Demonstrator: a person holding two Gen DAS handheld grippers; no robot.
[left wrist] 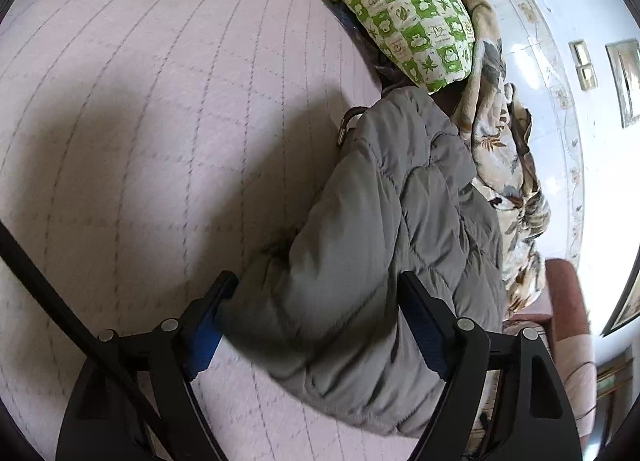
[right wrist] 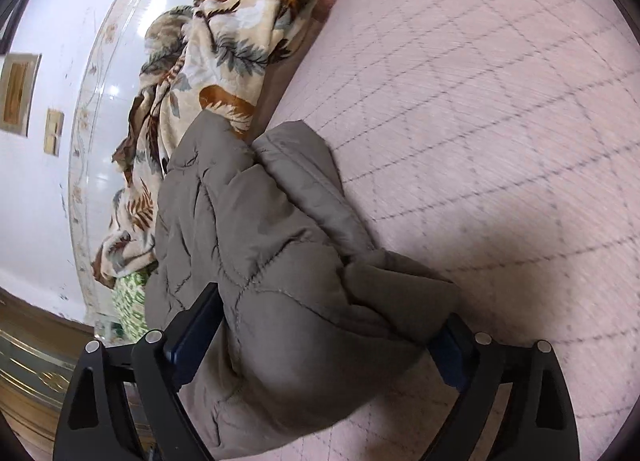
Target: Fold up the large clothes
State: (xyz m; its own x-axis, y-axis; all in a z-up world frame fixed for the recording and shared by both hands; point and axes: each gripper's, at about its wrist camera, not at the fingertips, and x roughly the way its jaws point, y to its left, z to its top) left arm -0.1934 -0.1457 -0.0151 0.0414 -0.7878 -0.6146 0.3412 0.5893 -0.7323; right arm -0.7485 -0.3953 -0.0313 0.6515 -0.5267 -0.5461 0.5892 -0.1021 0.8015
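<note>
A grey quilted puffer jacket lies bunched on a pink quilted bed cover. In the left wrist view my left gripper has its jaws spread wide, with a thick fold of the jacket between the blue pads. In the right wrist view the same jacket fills the space between the wide-spread jaws of my right gripper, over the pink cover. Whether the pads press the fabric is unclear in both views.
A green and white patterned cloth lies at the far side of the bed. A cream leaf-print blanket is heaped along the white wall. A dark cord with a metal tip lies by the jacket.
</note>
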